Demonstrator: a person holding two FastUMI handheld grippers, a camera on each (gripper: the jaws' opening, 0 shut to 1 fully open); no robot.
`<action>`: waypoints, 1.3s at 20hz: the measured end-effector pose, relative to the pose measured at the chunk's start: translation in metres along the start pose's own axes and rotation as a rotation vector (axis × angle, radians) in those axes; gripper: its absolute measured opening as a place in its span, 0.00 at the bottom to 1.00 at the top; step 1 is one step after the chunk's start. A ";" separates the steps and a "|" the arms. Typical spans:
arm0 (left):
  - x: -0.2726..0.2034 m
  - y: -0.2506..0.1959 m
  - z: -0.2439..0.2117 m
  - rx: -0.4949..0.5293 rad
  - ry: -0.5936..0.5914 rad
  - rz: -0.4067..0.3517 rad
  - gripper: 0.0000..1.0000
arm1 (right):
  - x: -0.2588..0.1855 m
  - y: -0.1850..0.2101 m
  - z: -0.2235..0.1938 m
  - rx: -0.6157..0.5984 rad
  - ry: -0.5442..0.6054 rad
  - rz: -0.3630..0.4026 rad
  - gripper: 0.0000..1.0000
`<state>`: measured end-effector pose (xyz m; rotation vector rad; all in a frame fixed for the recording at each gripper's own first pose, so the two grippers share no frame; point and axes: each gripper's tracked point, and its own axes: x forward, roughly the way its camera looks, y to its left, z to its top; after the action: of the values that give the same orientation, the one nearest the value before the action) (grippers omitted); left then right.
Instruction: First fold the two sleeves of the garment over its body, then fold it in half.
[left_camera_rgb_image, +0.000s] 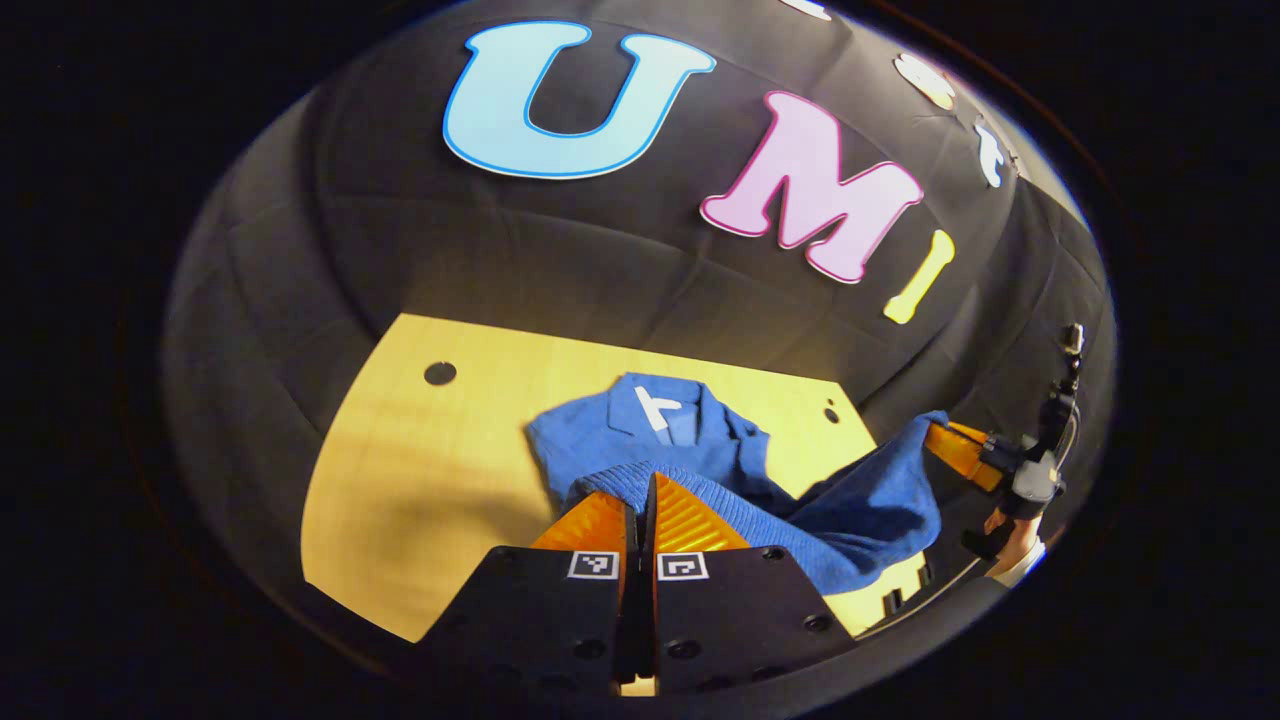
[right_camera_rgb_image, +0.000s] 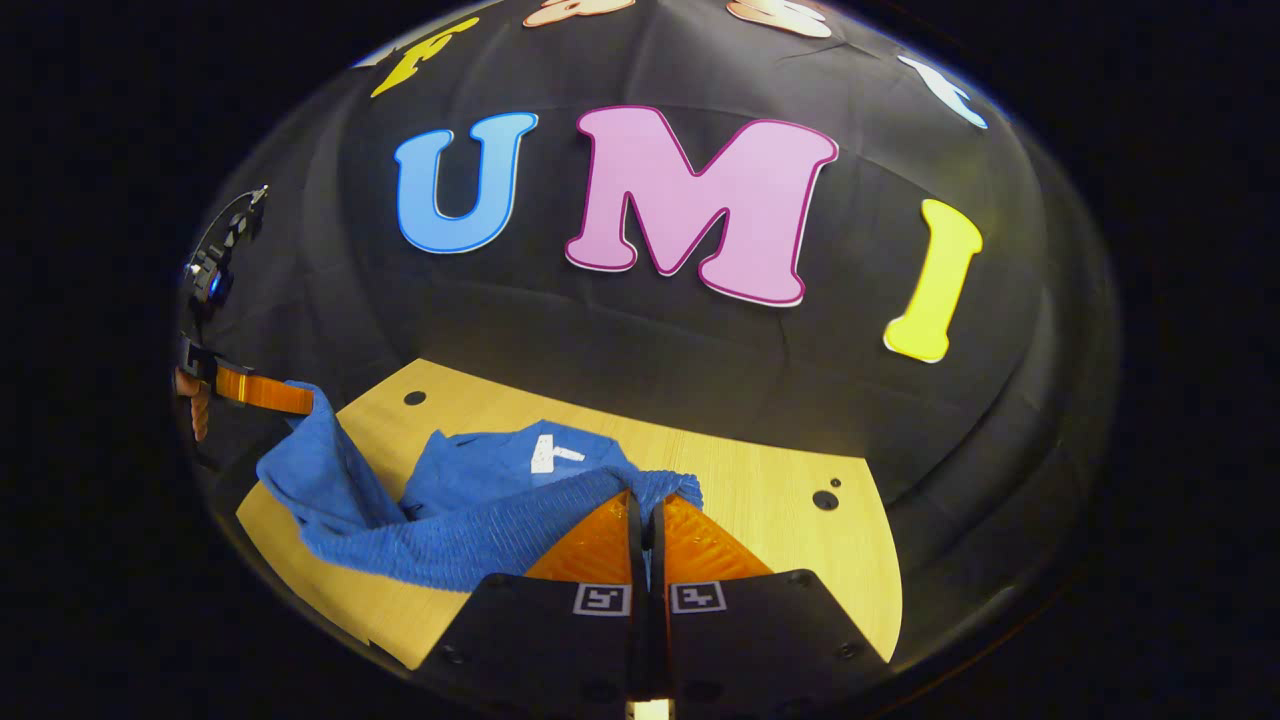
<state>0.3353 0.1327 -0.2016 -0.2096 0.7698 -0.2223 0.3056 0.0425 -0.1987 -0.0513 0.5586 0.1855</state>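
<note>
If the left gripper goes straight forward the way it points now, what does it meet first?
Probably the collar end of the blue garment lying on the table. The left gripper already pinches the hem, and depth is unclear.

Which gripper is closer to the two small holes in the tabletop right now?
Right. The right gripper, shut on the blue garment, sits just beside the holes. The left gripper pinches the same hem on the garment's other side, farther from them.
</note>
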 end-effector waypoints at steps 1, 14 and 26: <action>0.021 0.004 0.014 0.006 -0.011 0.019 0.00 | 0.022 -0.002 0.005 0.000 -0.010 0.005 0.01; 0.219 0.068 -0.001 0.059 0.207 0.253 0.00 | 0.254 -0.021 -0.111 0.157 0.274 0.002 0.00; 0.125 -0.027 0.087 0.150 -0.153 0.260 0.85 | 0.185 0.002 -0.036 0.041 0.029 0.073 0.99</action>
<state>0.4807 0.0819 -0.2167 0.0168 0.6183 -0.0164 0.4406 0.0706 -0.3277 0.0059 0.5935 0.2447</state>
